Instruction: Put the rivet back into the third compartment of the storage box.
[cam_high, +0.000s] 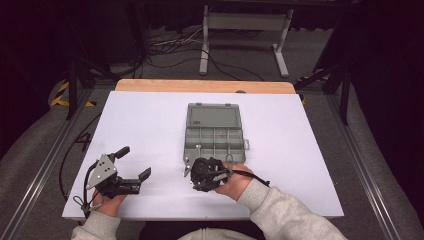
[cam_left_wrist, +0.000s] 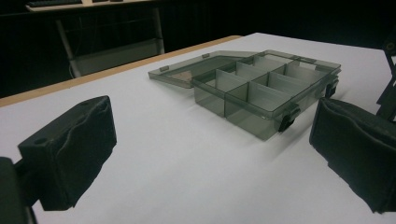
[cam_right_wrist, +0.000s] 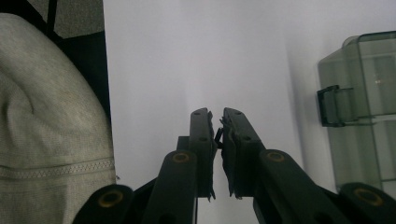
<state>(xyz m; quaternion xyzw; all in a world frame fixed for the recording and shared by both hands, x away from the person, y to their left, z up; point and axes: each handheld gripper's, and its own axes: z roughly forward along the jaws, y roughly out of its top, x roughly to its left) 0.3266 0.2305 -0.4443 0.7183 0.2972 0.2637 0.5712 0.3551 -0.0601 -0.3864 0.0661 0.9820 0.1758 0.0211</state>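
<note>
A smoky grey clear organizer box (cam_high: 214, 137) lies on the white table (cam_high: 150, 120), its lid (cam_high: 212, 116) laid flat open behind it and its divided compartments looking empty. My right gripper (cam_high: 189, 172) hangs just off the box's near left corner, pointing left. Its jaws (cam_right_wrist: 218, 116) are shut, and a tiny dark sliver shows between the pads; I cannot tell what it is. The box's corner and a latch (cam_right_wrist: 331, 105) stand to the right of those jaws. My left gripper (cam_high: 134, 162) rests at the table's near left, open with nothing between its pads (cam_left_wrist: 70, 154), and faces the box (cam_left_wrist: 266, 93).
A person's grey sleeve (cam_right_wrist: 46, 116) is close to the left of the right gripper. The table's near edge (cam_high: 200, 218) runs just below both hands. A wooden strip (cam_high: 205, 86) borders the far edge, with a table frame and cables on the floor beyond.
</note>
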